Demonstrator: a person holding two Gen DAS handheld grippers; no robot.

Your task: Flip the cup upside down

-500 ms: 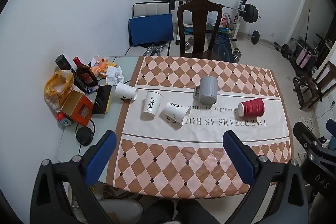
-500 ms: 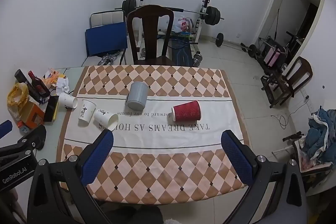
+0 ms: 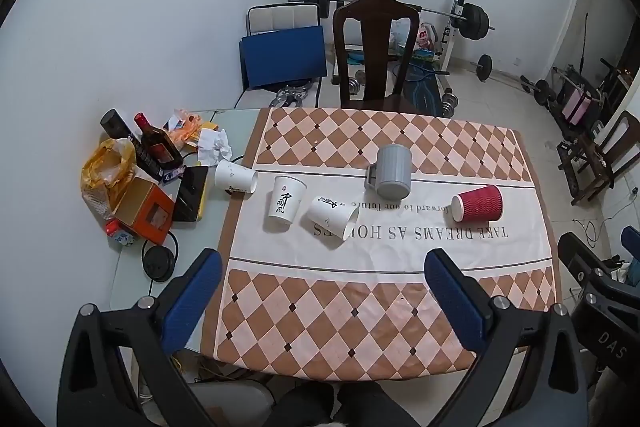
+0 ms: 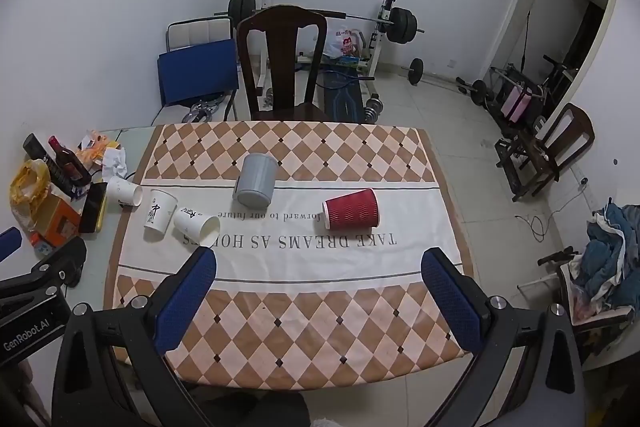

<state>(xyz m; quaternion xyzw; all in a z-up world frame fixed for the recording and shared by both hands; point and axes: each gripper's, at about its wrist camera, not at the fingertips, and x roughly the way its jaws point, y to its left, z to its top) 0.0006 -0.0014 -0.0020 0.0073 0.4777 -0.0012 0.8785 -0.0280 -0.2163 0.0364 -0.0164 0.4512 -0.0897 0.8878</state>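
Several cups sit on the checkered tablecloth (image 3: 360, 303). A red ribbed paper cup (image 3: 478, 203) (image 4: 351, 209) lies on its side at the right. A grey ribbed mug (image 3: 391, 171) (image 4: 256, 179) stands mouth down in the middle. One white paper cup (image 3: 286, 201) (image 4: 159, 215) stands upright; two more (image 3: 333, 217) (image 3: 235, 177) lie on their sides. My left gripper (image 3: 322, 291) and my right gripper (image 4: 320, 287) are both open and empty, held above the table's near edge.
Clutter fills the table's left end: bottles (image 3: 154, 147), an orange box (image 3: 146, 215), a yellow bag (image 3: 102, 167), a phone (image 3: 191, 193), crumpled paper (image 3: 214, 145). A dark wooden chair (image 3: 374, 55) stands behind the table, with weights beyond.
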